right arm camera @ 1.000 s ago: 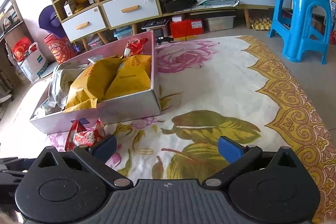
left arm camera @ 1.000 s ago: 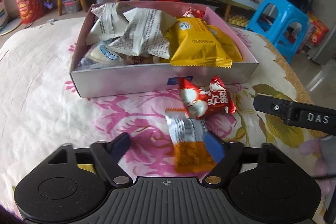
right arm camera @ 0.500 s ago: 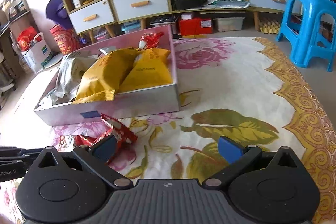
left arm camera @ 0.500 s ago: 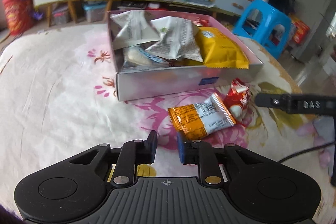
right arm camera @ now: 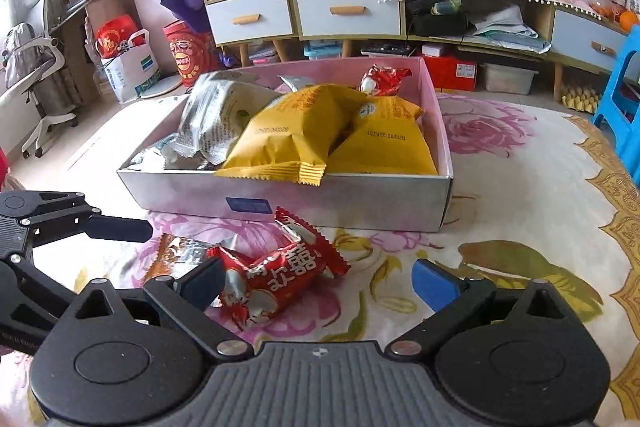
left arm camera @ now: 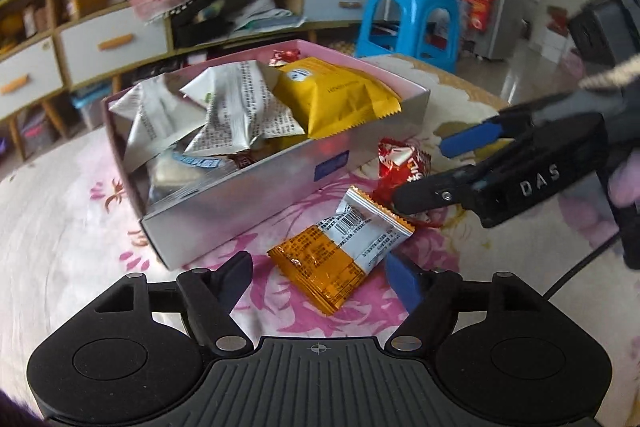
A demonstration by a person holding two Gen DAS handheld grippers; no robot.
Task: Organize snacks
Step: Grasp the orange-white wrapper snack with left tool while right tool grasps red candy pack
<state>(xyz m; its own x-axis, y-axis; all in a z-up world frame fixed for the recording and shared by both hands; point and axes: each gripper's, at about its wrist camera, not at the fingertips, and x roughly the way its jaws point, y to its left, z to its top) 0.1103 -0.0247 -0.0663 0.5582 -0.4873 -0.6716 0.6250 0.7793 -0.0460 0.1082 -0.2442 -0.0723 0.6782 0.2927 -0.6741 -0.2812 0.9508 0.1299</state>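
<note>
Left wrist view shows the box (left arm camera: 256,203) already heaped with packets, so two strays wait outside its near wall: the orange packet (left arm camera: 340,259) between the left claw (left arm camera: 320,271), jaws just reopened and not pressing it. At 2 o'clock, the red packet (right arm camera: 280,271) lies inside the right claw (right arm camera: 316,283), wide and angled down.

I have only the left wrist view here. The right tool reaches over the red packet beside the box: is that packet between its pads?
Observer: Yes. In the right wrist view the red packet lies between the open pads of the right tool, which have just been closing; the right-hand pad stands clear of it.
Operator: How many yellow packets are in the box?
Observer: Two, side by side.
</note>
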